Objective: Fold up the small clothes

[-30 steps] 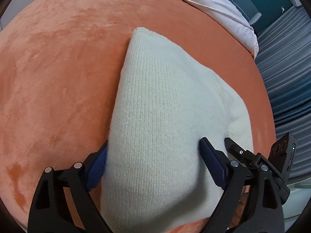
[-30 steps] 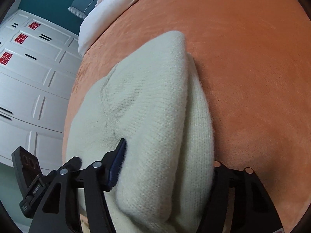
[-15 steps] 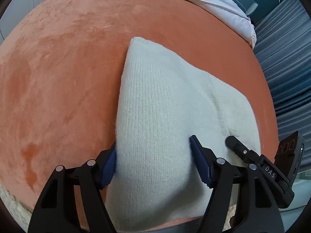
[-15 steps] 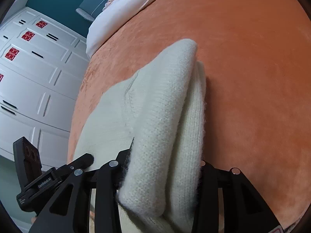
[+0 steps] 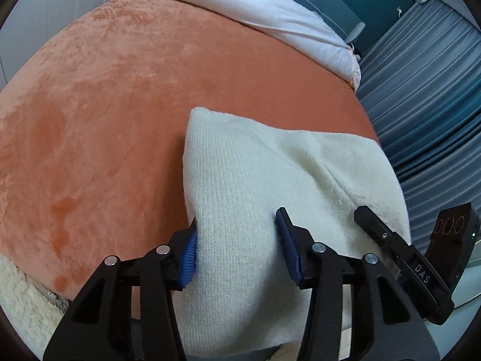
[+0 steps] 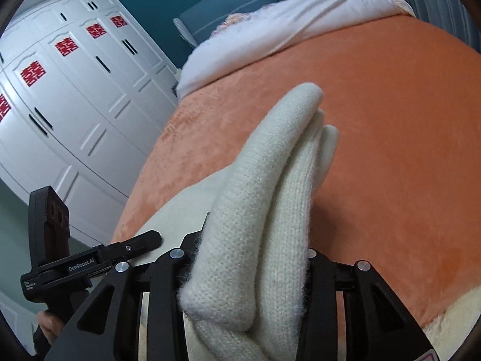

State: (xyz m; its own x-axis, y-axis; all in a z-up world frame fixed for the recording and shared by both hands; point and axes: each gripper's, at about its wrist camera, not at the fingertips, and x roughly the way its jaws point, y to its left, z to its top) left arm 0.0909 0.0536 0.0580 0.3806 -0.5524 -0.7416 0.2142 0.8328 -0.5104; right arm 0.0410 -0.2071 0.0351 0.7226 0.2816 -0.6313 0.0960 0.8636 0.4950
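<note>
The cream knit garment (image 5: pixel 270 186) lies folded on the orange blanket (image 5: pixel 120 105) of the bed, at the near edge, with its near end bunched between both tools. The left tool (image 5: pixel 237 246) has its blue pads (image 5: pixel 188 252) pressed in on a thick fold of the knit, closed as far as the cloth allows. In the right wrist view the right tool (image 6: pixel 255 258) likewise pinches a stacked roll of the garment (image 6: pixel 270 195), which rises toward a rounded far corner.

The left tool seen from the right camera (image 6: pixel 99 258) bears the words "GenRobot.AI"; the right tool seen from the left camera (image 5: pixel 399 258) shows "DAS". Red paper cuttings (image 6: pixel 67 46) are stuck on the white wardrobe doors (image 6: pixel 75 120).

Far and left of the garment the blanket runs open up to the white duvet (image 5: pixel 255 9). On the right the garment reaches almost to the bed's edge, beside grey curtains (image 5: pixel 427 96).
</note>
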